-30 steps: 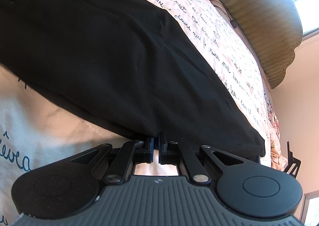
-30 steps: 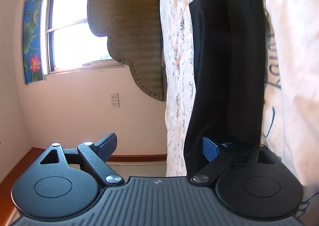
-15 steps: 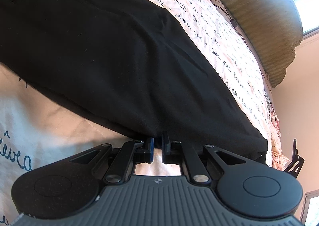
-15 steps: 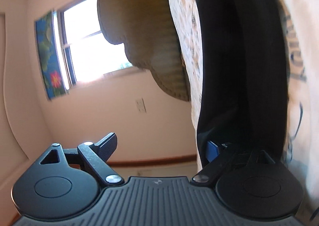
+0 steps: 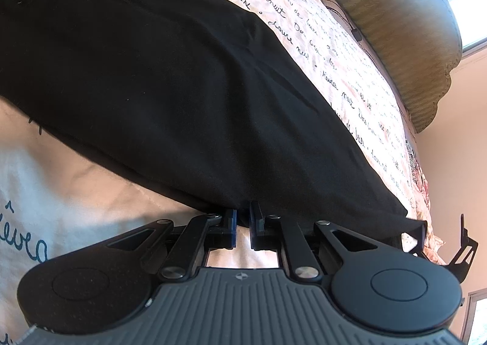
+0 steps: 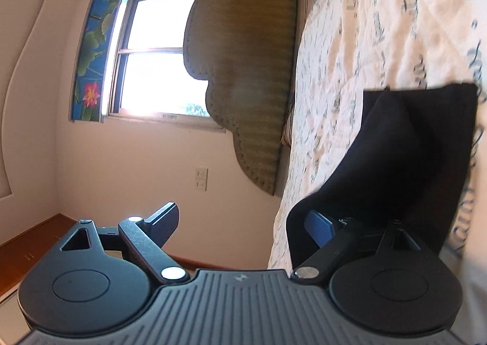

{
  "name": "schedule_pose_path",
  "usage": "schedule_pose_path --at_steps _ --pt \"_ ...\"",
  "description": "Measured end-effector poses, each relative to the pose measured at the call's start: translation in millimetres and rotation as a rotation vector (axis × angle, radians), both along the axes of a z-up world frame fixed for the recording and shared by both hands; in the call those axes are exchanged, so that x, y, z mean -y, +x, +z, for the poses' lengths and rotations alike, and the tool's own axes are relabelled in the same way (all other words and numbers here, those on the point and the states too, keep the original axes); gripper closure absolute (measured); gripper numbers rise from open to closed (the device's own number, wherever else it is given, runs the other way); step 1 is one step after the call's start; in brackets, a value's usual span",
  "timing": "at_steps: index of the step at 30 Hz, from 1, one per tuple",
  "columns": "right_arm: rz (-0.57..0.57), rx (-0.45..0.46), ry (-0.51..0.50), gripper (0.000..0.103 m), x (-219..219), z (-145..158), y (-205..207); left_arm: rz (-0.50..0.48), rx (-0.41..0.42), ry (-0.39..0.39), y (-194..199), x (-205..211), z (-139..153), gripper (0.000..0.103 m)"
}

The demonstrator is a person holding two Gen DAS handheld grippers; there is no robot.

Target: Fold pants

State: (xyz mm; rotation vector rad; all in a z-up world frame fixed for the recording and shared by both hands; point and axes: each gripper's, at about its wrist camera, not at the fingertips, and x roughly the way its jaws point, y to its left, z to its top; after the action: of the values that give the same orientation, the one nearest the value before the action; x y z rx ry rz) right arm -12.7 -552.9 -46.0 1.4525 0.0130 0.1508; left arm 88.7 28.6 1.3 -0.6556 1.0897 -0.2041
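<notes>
The black pants [image 5: 170, 77] lie stretched in a long band across the bedspread [image 5: 334, 49], running up toward the padded headboard [image 5: 404, 25], and the near long edge of the cloth sits right at the tips of the left gripper [image 5: 242, 220]. Its jaws have just been opening: there is now a narrow gap between the pads, the hem reaches into that gap, but the pads no longer seem to press on it, so this reads as a let-go after setting the edge down flat. It points steeply down at the bed, which suits laying fabric rather than lifting it. Over on the other side, the right gripper [image 6: 243, 220] stands wide apart, one finger out over the bare floor side of the room, the other with its blue pad tucked against a raised fold of the pants [image 6: 404, 156] near the side edge of the bed. The cloth there stands up from the bedspread in a loose flap, draped against that one finger only, so nothing is clamped. My guess is that end has been carried over for a fold and the hand is coming clear. The window [image 6: 158, 55] lights the wall behind; no hand or sleeve shows.
</notes>
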Motion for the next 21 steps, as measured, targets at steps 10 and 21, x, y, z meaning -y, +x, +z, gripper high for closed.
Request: schedule_pose_path --at_steps 10,21 --pt "0.054 -0.364 -0.109 0.017 19 -15 3 -0.001 0.003 0.013 -1 1 1 0.085" --pt "0.065 -0.5 -0.238 0.1 25 -20 11 -0.064 0.073 0.123 -5 15 11 0.084"
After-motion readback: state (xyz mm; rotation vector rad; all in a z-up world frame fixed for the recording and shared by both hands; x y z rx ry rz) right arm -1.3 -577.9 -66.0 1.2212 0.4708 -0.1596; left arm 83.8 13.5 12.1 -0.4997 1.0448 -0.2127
